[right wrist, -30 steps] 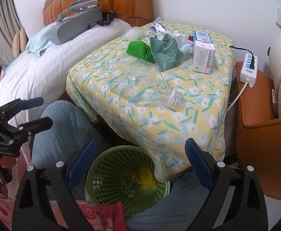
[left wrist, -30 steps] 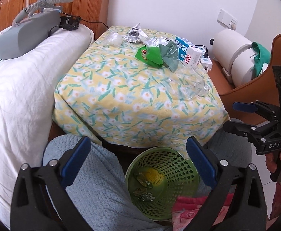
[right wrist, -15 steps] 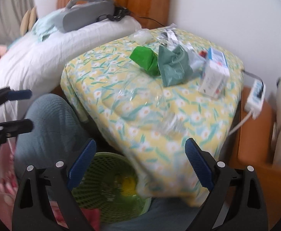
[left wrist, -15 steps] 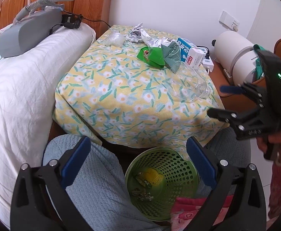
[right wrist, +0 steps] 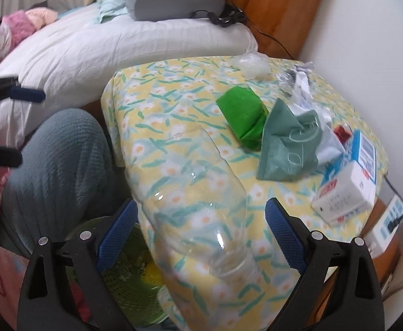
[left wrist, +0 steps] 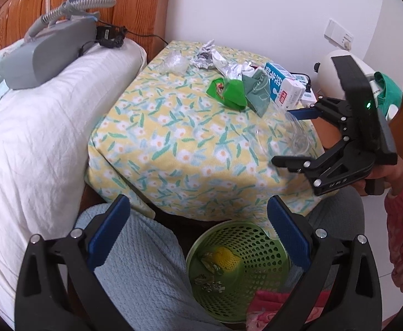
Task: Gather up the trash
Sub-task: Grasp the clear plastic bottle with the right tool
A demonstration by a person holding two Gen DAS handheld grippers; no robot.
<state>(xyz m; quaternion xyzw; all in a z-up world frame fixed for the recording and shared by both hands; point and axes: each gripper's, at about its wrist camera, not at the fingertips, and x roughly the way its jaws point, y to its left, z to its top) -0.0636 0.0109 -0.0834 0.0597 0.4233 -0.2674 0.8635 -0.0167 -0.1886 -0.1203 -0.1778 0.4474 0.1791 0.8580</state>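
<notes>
Right wrist view: right gripper [right wrist: 201,237] is spread wide, jaws straddling the clear plastic bottle [right wrist: 201,193] without touching it. Bottle lies on its side on the desk [right wrist: 173,104], near the front edge at the right-hand corner. Long axis runs roughly front to back; the open neck points toward the camera and the front edge, the base toward the middle of the desk. Judgement: a lying bottle presents its narrow neck and shoulder first, so the jaws line up across the axis there.

Left wrist view: left gripper [left wrist: 198,231] is also spread, empty, hanging low over the green mesh bin [left wrist: 238,270] that sits on the floor just under the desk's front edge, between the person's knees. Likely held there to stay clear of the working side. Bin already holds a few scraps.

Remaining trash sits along the desk's back and right side: green wrapper [right wrist: 241,115], dull green pouch [right wrist: 287,149], milk carton [right wrist: 347,187], crumpled foil [left wrist: 215,60]. Carton stands near the right edge.
</notes>
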